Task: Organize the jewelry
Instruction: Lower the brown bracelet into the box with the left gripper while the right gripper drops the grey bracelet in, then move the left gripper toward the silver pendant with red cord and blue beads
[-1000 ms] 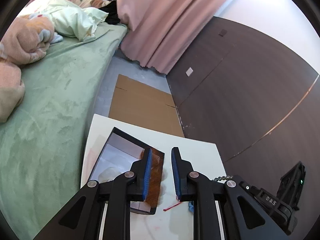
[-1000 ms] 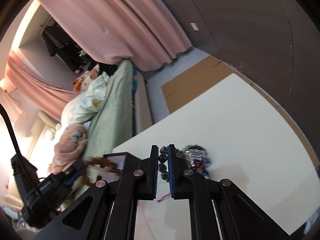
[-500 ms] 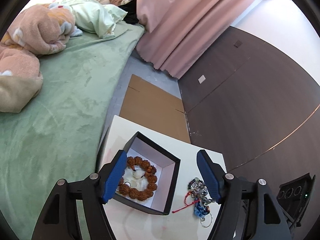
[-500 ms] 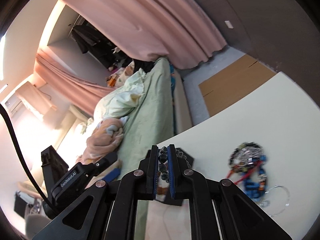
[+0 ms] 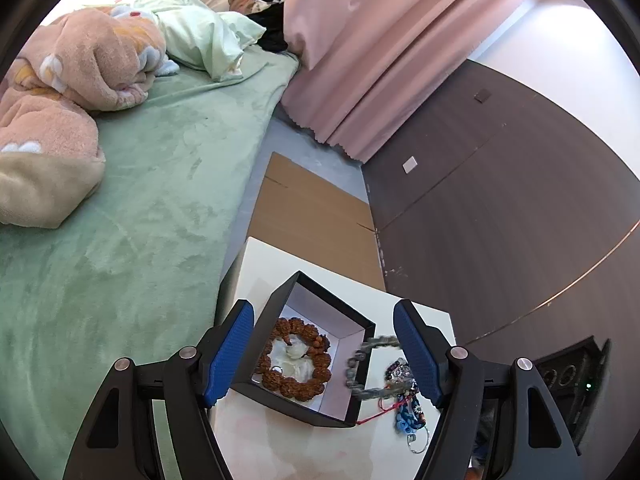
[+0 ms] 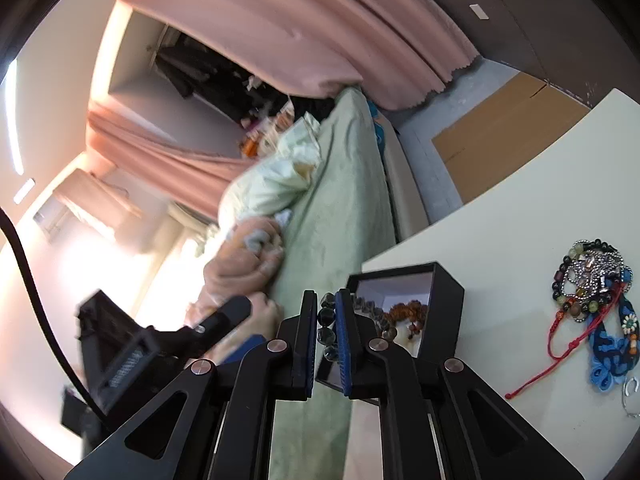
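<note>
1. Left wrist view: compared with a second earlier, the left gripper (image 5: 324, 350) had gone from nearly closed beside the box to spread wide, and had pulled back so the whole black box (image 5: 276, 320) showed between its fingers. It held nothing. A brown bead bracelet (image 5: 296, 360) lay inside the box on white padding, probably placed there as the first sorted piece. A blurred dark bead bracelet (image 5: 370, 364) hung over the box's right rim, apparently on its way in. More jewelry (image 5: 404, 396) sat heaped on the white table (image 5: 260, 264) just right of the box. The table's left edge ran close to the box, with the green bed (image 5: 140, 200) below it.

2. Right wrist view: the right gripper (image 6: 329, 320) was pinching the dark bead bracelet (image 6: 326, 316) between its pads, its loop trailing toward the open box (image 6: 448, 304). The unsorted heap (image 6: 592, 292) lay well apart to the right, leaving bare tabletop (image 6: 500, 240) between for moving.
</note>
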`<state>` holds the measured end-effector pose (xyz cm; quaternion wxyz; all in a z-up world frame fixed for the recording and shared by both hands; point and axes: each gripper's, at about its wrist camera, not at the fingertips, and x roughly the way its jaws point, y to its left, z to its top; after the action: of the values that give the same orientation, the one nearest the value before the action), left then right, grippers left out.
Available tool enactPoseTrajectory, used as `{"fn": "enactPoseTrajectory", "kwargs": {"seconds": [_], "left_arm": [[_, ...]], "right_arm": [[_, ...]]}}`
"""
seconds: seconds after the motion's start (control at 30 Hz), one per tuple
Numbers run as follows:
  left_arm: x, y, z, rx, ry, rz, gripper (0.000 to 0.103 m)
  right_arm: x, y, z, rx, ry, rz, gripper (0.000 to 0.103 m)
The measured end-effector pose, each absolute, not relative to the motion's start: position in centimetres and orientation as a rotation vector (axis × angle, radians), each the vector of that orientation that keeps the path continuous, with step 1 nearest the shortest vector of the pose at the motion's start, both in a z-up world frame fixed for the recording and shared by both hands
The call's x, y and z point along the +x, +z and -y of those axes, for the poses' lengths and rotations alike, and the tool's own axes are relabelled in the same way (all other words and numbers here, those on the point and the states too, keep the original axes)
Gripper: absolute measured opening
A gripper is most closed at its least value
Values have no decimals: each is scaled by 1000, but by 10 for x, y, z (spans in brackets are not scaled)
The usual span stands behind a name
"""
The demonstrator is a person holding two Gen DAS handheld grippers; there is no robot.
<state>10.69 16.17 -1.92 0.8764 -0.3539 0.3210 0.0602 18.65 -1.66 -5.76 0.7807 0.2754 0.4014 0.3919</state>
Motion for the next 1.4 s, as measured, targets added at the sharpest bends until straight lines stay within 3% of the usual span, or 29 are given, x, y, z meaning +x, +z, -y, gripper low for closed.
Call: {"fn": "enactPoseTrajectory", "kwargs": {"seconds": [0.07, 0.53, 0.67, 0.97, 1.3, 1.4], "left_arm": [[107, -19, -162, -736, 127, -671, 73], [116, -22, -145, -706, 105, -699, 73], [120, -22, -133, -685, 86, -705, 73], [130, -19, -95, -602, 5, -729, 73], [142, -22, -35, -425, -128, -776, 73], [145, -26, -20, -374, -146, -796, 66]], "right_arm": [[190, -63, 10, 578, 871, -922, 26], [196, -56, 84, 588, 731, -938, 27], [195, -50, 106, 578, 695, -928, 46], [195, -45, 147, 549, 622, -936, 47], [199, -68, 182, 489, 488, -1070, 47], [198, -76, 188, 472, 477, -1110, 47]]}}
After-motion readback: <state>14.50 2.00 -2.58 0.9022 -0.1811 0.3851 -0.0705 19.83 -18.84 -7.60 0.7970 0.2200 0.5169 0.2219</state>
